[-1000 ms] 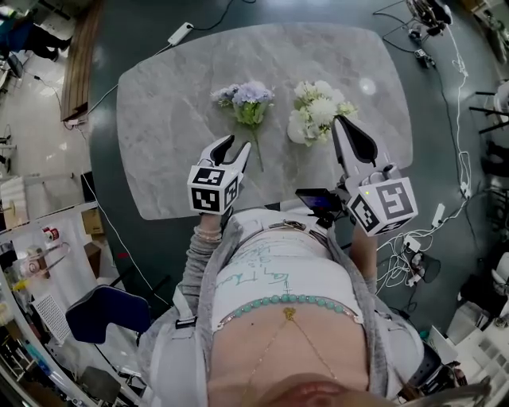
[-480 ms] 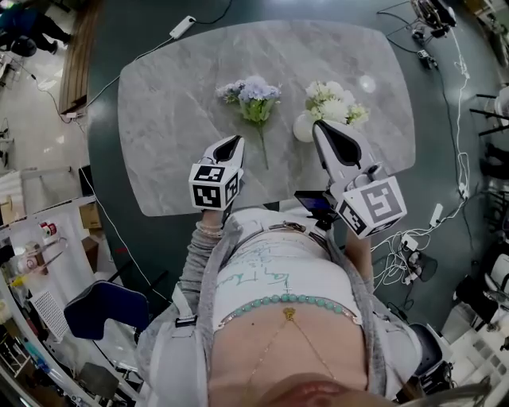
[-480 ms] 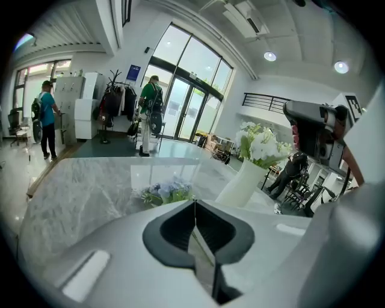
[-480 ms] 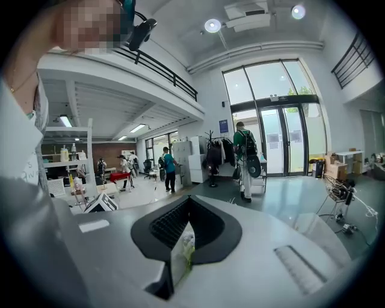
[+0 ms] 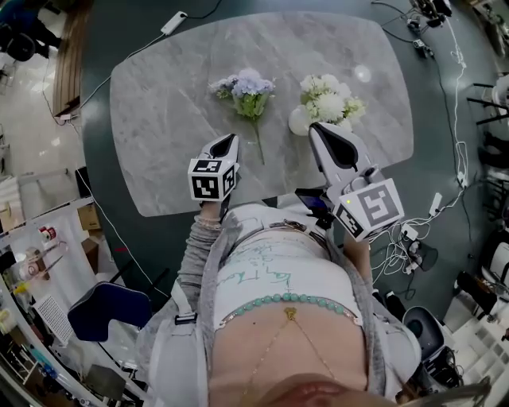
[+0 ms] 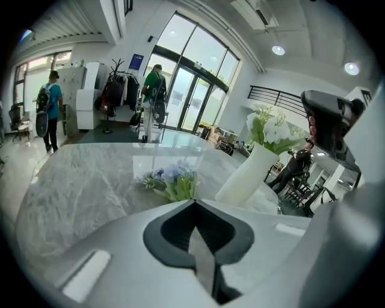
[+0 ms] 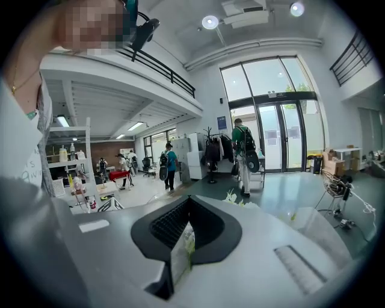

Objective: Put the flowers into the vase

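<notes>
A bunch of pale blue flowers (image 5: 247,86) lies flat on the marble table (image 5: 159,103), its stem pointing toward me. To its right stands a white vase (image 5: 299,121) holding white flowers (image 5: 328,97). My left gripper (image 5: 230,138) hovers over the near part of the table, just left of the stem's end, shut and empty. My right gripper (image 5: 313,127) is shut with nothing in it, its tips close to the vase's near side. The left gripper view has the blue flowers (image 6: 171,179) and the vase (image 6: 249,175) beyond its shut jaws. In the right gripper view only a white bloom (image 7: 237,197) peeks over the jaws.
The table's near edge (image 5: 262,203) runs just in front of my body. Cables (image 5: 457,95) and a power strip (image 5: 172,21) lie on the dark floor around it. Several people stand by the glass doors (image 6: 180,84) and coat rack in the room beyond.
The left gripper has sunk a little toward the table near the stem. The right gripper has shifted left, from beside the white flowers to in front of the vase.
</notes>
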`<move>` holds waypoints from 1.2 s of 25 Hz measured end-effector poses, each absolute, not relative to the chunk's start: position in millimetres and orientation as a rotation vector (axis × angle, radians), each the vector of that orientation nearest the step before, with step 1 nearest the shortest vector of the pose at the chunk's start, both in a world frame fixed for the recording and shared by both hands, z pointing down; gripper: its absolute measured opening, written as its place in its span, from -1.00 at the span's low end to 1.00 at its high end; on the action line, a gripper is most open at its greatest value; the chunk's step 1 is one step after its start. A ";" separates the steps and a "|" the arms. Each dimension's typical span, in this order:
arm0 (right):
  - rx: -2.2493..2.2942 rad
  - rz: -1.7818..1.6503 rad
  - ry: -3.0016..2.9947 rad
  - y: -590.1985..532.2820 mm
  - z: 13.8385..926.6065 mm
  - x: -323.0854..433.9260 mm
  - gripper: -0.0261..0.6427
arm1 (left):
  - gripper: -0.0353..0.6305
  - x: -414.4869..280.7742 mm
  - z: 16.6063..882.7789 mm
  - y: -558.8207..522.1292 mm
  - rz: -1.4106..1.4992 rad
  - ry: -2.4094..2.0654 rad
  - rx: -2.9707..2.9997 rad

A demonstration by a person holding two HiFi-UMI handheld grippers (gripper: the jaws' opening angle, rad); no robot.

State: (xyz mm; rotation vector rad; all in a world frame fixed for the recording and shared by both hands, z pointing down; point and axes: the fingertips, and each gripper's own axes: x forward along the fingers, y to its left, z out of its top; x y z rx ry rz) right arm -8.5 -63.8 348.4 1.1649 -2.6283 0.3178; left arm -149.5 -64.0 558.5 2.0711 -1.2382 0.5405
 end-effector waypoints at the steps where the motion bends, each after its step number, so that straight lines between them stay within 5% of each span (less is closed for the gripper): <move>1: 1.164 0.322 -2.624 -62.1 350.1 -8.0 -0.84 | -0.88 -148.6 561.7 -63.6 0.544 -1.238 2.064; 30: 1.385 0.445 -2.478 -49.5 372.1 68.5 -0.84 | -0.74 -110.2 663.8 -98.0 0.611 -1.170 1.845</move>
